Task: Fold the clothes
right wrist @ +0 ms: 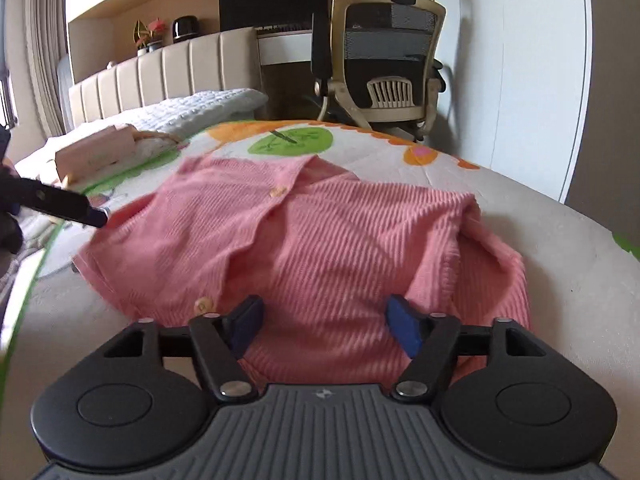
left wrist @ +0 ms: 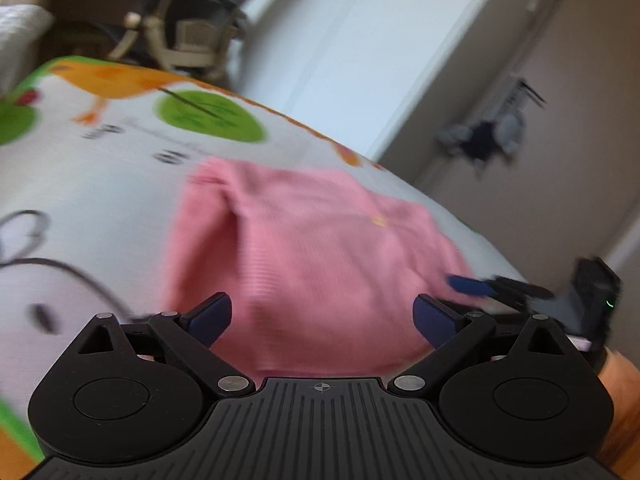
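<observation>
Both claws, left (left wrist: 322,318) and right (right wrist: 324,330), gape above seemingly folded pink cardigan (right wrist: 304,240).

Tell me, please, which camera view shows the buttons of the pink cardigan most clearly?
The right wrist view. It is sharp, and two pale buttons show along the front edge of the pink cardigan, one far and one near. The left wrist view is blurred by motion; there only one small yellowish spot appears on the knit.

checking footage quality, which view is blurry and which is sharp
Left wrist view: motion blur smears the pink cardigan and printed mat, though the left tool itself stays crisp. Right wrist view: mostly sharp, cardigan ribbing legible, fisheye bending the wall edges.
</observation>
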Demonstrator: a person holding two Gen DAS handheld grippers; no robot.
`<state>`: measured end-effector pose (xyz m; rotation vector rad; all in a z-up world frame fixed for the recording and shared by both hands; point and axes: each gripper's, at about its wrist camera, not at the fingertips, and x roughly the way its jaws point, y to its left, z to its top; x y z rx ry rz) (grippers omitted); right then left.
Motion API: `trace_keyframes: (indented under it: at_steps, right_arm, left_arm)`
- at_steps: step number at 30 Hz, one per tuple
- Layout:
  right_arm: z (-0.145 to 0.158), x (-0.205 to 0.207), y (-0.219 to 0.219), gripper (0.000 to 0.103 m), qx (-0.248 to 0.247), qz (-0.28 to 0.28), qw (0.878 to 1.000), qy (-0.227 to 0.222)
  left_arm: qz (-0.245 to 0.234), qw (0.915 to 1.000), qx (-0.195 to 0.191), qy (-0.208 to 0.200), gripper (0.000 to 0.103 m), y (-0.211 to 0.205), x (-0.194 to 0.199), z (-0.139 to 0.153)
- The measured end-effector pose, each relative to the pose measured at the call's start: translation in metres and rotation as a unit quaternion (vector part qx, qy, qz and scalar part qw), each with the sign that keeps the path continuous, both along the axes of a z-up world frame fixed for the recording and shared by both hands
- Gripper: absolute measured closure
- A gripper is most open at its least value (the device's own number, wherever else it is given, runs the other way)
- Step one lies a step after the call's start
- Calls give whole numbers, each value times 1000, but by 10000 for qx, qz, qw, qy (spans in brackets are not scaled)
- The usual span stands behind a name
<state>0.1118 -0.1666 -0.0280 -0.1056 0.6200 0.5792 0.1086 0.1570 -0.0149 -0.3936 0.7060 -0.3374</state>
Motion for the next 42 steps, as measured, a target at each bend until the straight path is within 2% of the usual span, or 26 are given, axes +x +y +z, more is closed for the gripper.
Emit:
trace_keyframes:
  at_steps: [4, 6, 9, 11, 12, 14, 15, 18, 21, 24, 26, 27, 28, 31, 35, 39, 42]
  right_arm:
    - [-3, -2, 8, 26, -171, 63, 9998, -64]
    - [-1, -5, 9, 26, -223, 49, 9997, -100]
    - [2, -8, 9, 26, -296, 25, 9994, -152]
    - [12, -15, 13, 26, -415, 52, 9984, -382]
    - [18, -20, 18, 26, -451, 144, 9974, -536]
    - [33, -32, 33, 26, -474, 487, 9945, -802]
    - [39, -37, 42, 26, -483, 682, 9926, -880]
    - [46, -58, 79, 25, -610, 1424, 9826, -1027]
    - [39, -77, 122, 25, -866, 2107, 9667, -1166]
    - [23, -89, 156, 25, -1238, 2497, 9504, -1378]
    - [13, -82, 170, 27, -1407, 2490, 9475, -1428]
    - [13, -76, 170, 39, -1375, 2410, 9510, -1362]
    - [12, -69, 170, 59, -1328, 2320, 9550, -1284]
    - [13, -52, 165, 80, -1163, 2092, 9650, -1072]
    - [14, -48, 155, 84, -1154, 2025, 9668, -1048]
    - [14, -47, 153, 85, -1096, 1975, 9689, -1007]
    - [15, -47, 152, 85, -1064, 1958, 9696, -1012]
  left_arm:
    - [361, 9991, 177, 106, 6, 14, 4, -11]
    - [463, 9985, 258, 121, 22, 14, 8, -15]
    - [609, 9975, 344, 48, 32, 15, 12, -16]
    - [673, 9969, 408, 25, 49, 16, 14, -17]
    - [678, 9968, 425, 34, 54, 16, 15, -17]
    - [675, 9969, 409, 73, 89, 17, 17, -19]
    - [651, 9975, 267, 105, 92, 18, 18, -19]
    - [522, 9980, -321, 153, 92, 22, 18, -14]
    - [383, 9967, -708, 71, 92, 21, 16, -3]
    - [283, 9956, -891, 34, 92, 17, 17, 4]
    - [260, 9958, -882, 44, 91, 13, 19, 5]
    - [254, 9957, -890, 51, 91, 12, 20, 4]
    - [248, 9956, -902, 60, 88, 11, 21, 3]
    - [230, 9958, -884, 56, 74, 10, 22, 0]
    - [263, 9964, -804, 12, 62, 11, 21, -1]
    - [574, 9959, -690, -63, 53, 20, 19, 1]
    - [759, 9931, -896, 8, 39, 33, 20, -2]
